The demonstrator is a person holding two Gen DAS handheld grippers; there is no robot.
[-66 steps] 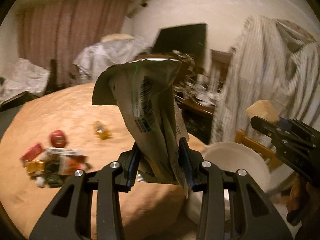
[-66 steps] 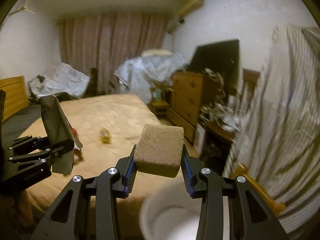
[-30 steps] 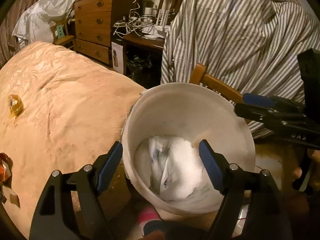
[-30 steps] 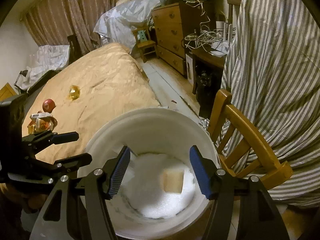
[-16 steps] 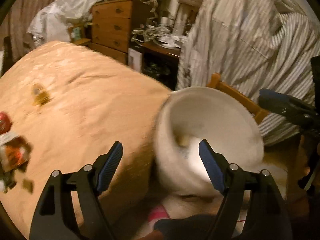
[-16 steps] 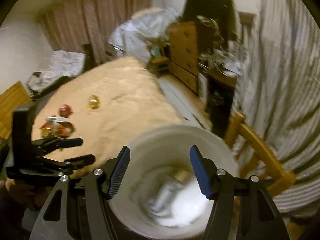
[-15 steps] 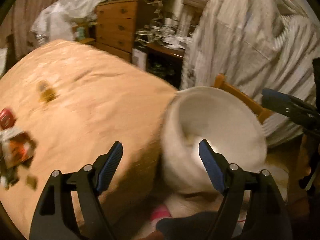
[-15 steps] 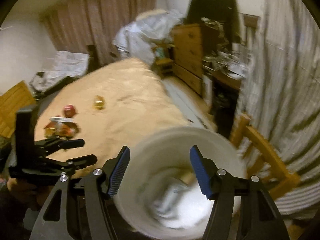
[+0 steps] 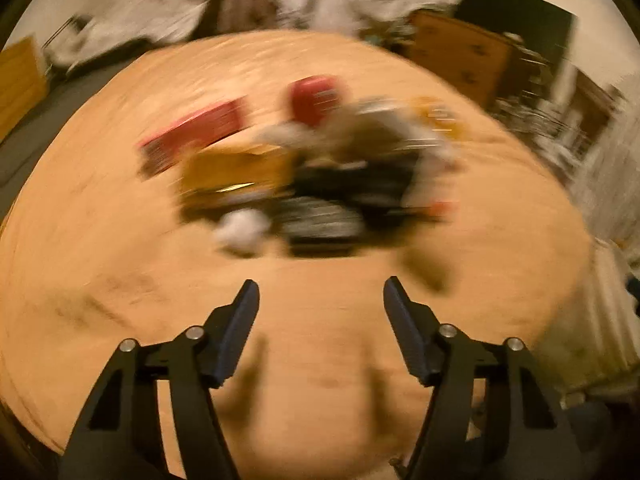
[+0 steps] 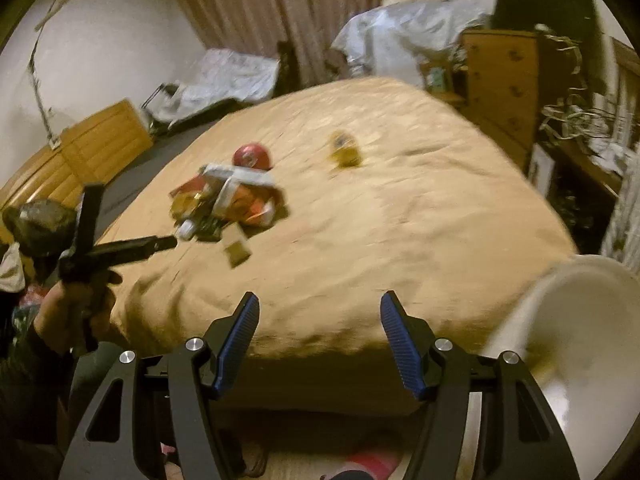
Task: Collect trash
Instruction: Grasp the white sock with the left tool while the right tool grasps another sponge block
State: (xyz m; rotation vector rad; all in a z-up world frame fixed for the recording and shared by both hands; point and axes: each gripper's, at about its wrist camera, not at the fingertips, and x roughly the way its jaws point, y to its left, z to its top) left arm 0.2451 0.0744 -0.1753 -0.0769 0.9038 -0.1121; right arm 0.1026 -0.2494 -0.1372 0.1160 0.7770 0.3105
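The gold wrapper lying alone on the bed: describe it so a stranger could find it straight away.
Start at the tan bedspread that fills the middle of the right wrist view. A heap of trash lies toward its left side, with a round red item just behind it. The gold wrapper lies to the right of those, small, shiny yellow and touching nothing else.

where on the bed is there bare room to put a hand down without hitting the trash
Bare bedspread lies between the trash pile and the white bin, and along the near edge before the right gripper. One yellow wrapper lies apart further back. The pile's side is crowded; the left gripper points there.
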